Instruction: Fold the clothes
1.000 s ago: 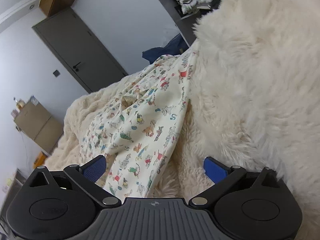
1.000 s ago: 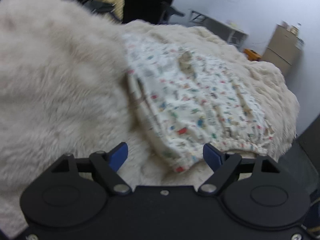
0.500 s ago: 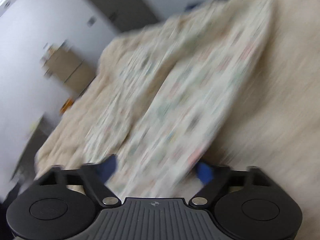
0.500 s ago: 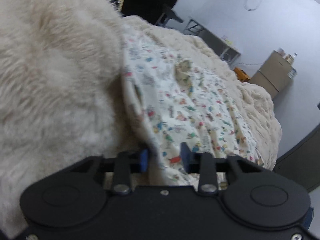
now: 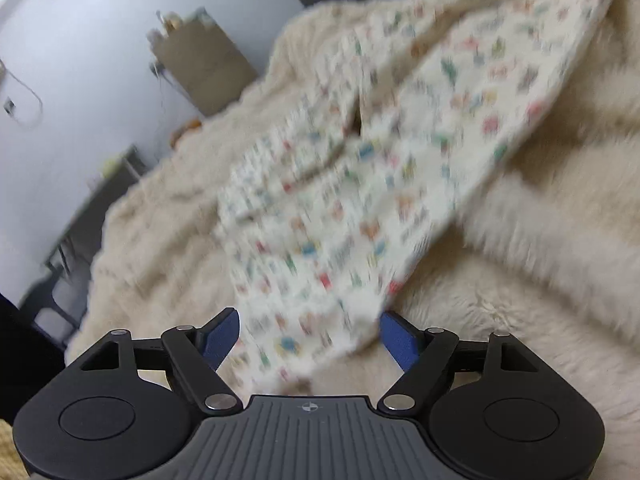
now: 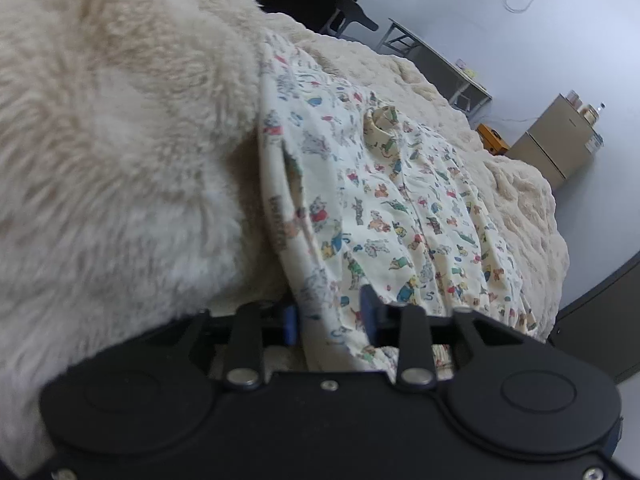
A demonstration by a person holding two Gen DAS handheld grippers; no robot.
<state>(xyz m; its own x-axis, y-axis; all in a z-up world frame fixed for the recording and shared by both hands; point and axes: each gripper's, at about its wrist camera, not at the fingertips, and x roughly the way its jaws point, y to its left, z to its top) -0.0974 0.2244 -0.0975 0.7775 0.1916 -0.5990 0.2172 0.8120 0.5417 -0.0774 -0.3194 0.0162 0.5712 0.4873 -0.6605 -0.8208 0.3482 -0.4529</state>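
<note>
**Right claw now clamped on the printed garment**

Since a second ago, the right gripper (image 6: 329,316) has gone from wide apart to pinching the hem of the printed garment (image 6: 384,208). The garment is lying spread across the fluffy cream blanket (image 6: 120,140). The left gripper (image 5: 310,334) is hovering with its blue pads (image 5: 222,336) apart, straddling the garment's blurred near corner (image 5: 320,264).

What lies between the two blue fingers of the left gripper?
In the left wrist view, a corner of the printed garment lies between the open left gripper's fingers.
</note>
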